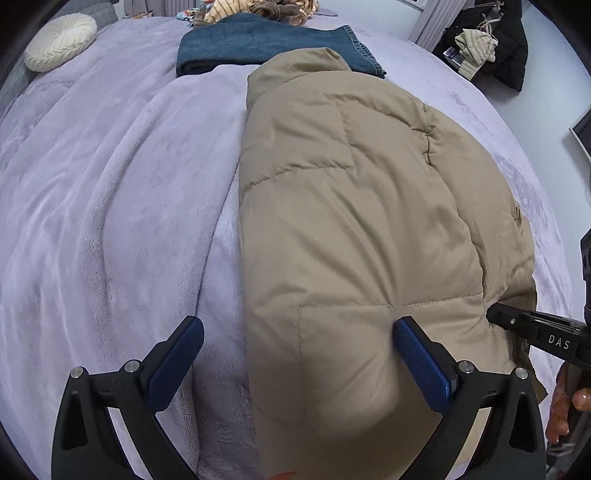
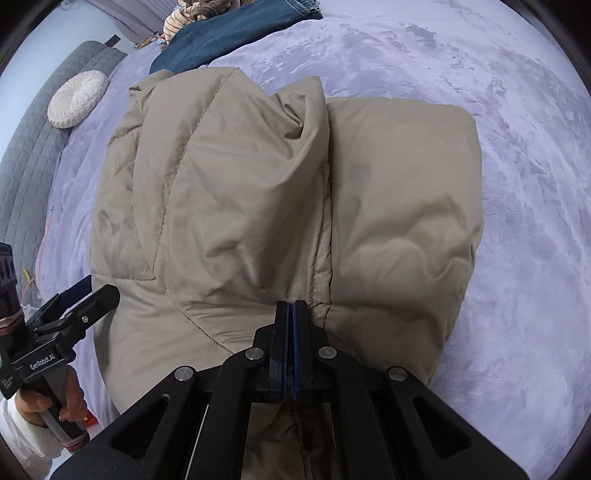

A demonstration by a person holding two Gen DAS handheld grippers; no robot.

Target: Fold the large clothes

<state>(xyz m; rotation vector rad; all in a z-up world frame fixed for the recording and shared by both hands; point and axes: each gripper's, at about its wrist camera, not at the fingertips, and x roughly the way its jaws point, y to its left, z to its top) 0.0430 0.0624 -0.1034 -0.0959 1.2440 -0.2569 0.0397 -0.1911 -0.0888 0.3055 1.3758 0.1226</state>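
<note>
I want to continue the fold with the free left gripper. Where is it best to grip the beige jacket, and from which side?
Probably the jacket's near hem corner, approached from its left edge over the blanket. The open left gripper already straddles that edge, and the right gripper pinches the hem further right, so both would lift it evenly.

Bed covering: lavender plush blanket [image 1: 110, 206], rumpled in long soft ridges, filling most of both views. Headboard [image 2: 33, 147] — grey, quilted in squares, along the far left edge. Round cream pleated cushion [image 1: 61, 41] beside it. Folded blue denim [image 1: 266, 44] near the far end, a heap of striped clothes [image 1: 258, 7] behind. Dark garments [image 1: 491, 44] hang against a pale wall — even, soft light.
</note>
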